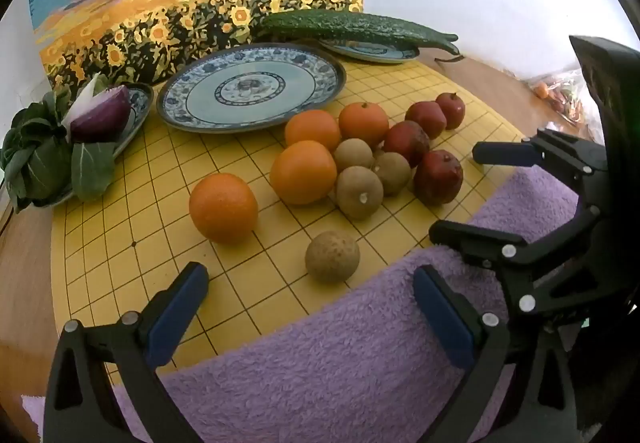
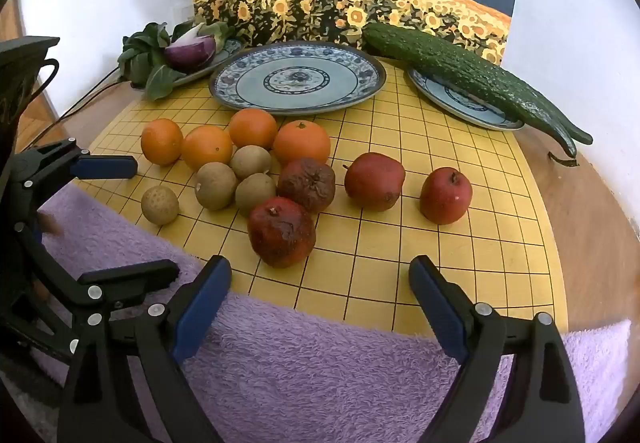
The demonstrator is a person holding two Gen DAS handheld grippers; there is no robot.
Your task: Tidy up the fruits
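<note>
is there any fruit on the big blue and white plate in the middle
No, the big blue and white plate is bare, while the oranges and the other fruit lie on the yellow grid board in front of it.

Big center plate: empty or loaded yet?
Empty. The large blue-patterned plate shows its bare centre; oranges sit on the yellow grid board.

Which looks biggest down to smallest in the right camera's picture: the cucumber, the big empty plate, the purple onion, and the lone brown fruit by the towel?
1. Big empty plate
2. Cucumber, nearly as long but much narrower
3. Purple onion
4. Lone brown fruit

The brown fruit sits nearer the camera, so its true gap from the onion is likely larger.
</note>
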